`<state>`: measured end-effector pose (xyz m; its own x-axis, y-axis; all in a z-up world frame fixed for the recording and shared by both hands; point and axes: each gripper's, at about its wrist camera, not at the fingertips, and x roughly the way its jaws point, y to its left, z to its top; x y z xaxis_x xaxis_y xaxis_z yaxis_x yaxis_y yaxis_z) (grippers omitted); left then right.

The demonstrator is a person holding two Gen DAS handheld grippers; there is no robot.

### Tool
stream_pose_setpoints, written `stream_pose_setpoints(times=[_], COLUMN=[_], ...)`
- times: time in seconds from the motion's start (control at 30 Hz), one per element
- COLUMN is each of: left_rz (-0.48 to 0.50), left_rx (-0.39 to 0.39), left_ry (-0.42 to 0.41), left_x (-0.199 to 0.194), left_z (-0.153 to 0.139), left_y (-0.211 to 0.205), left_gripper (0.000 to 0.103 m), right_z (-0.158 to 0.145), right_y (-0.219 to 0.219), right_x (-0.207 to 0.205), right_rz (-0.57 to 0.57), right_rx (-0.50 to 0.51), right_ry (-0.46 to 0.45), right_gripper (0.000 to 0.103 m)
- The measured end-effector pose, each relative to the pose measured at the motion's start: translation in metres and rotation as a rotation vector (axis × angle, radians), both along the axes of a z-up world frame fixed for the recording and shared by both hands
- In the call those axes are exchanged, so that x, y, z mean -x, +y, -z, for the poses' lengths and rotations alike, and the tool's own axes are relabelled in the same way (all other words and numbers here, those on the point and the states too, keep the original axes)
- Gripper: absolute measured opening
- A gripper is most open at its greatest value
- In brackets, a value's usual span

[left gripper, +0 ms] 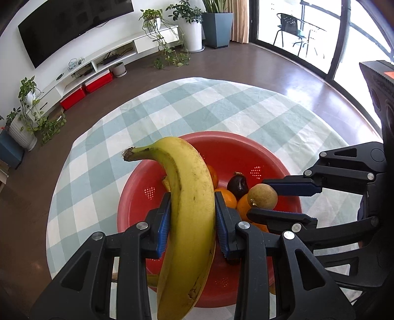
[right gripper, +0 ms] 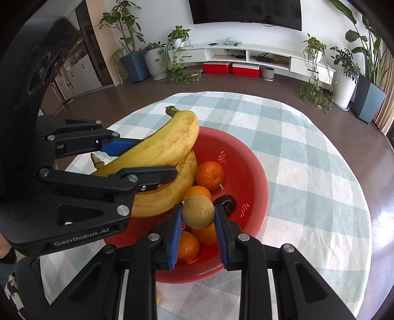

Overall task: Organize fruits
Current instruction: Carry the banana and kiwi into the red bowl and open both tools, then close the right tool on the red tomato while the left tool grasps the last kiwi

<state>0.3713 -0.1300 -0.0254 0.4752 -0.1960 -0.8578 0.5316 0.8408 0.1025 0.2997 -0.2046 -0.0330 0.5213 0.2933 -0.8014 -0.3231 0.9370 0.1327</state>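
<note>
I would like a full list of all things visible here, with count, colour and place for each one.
banana: 1, yellow, held above the bowl by the left gripper
second banana: 1, yellow, lying in the bowl
round fruit: 1, tan-brown, held over the bowl by the right gripper
oranges: at least 4, orange, in the bowl
dark fruit: 1, dark purple-brown, in the bowl
bowl: 1, red, perforated, on the tablecloth
tablecloth: 1, green-white checked, on the table
television: 1, black, on the wall
boxes: 2, red, under the shelf
left gripper: black, blue pads
right gripper: black, blue pads

Black linkage arms, blue pads, silver rivets, "GenRobot.AI" marking
</note>
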Motion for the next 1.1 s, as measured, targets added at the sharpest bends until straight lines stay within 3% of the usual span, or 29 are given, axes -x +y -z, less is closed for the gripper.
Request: stream_pose_setpoints(times=[0.2,0.4,0.6,0.67,0.8,1.1], left_rz=[-0.001,0.0,-0.019,-0.025,-0.037,-0.057], left_rx=[-0.033,-0.036,-0.032,-0.024,-0.006,0.076], left_ry=[0.011,-0.009,-0.045,-0.062,-0.094,-0.176], left_x=[-0.005,-0.002,0.004,0.009,0.023,0.088], left_z=[0.016,0.013,0.001,-0.004,-0.016,-0.044], left_y=[-0.004,-0.007,-0.003,-0.001,0.008,0.034], left_gripper=[0.032,0.035,0.05,0.062,0.07,0.09], right_z=[0.008,0.011,0.005,0.0,-0.008,-0.021], right_y=[0.007,0.007,0.003,0.001,-0.003,-0.019], right_x=[0.002,0.006,0.013,0.018,0.032,0.091], right_rz=[-0.007,-0.004,0.015,0.021,0.027,0.082], right_rx=[0.054,0.064,0.059,0.052,0.046,-0.035], right_ry=[0.0,-0.002,-0.018,-0.035,-0.063,-0.132], right_gripper=[0.029,0.029,0.038,0.045,0.05,0.067])
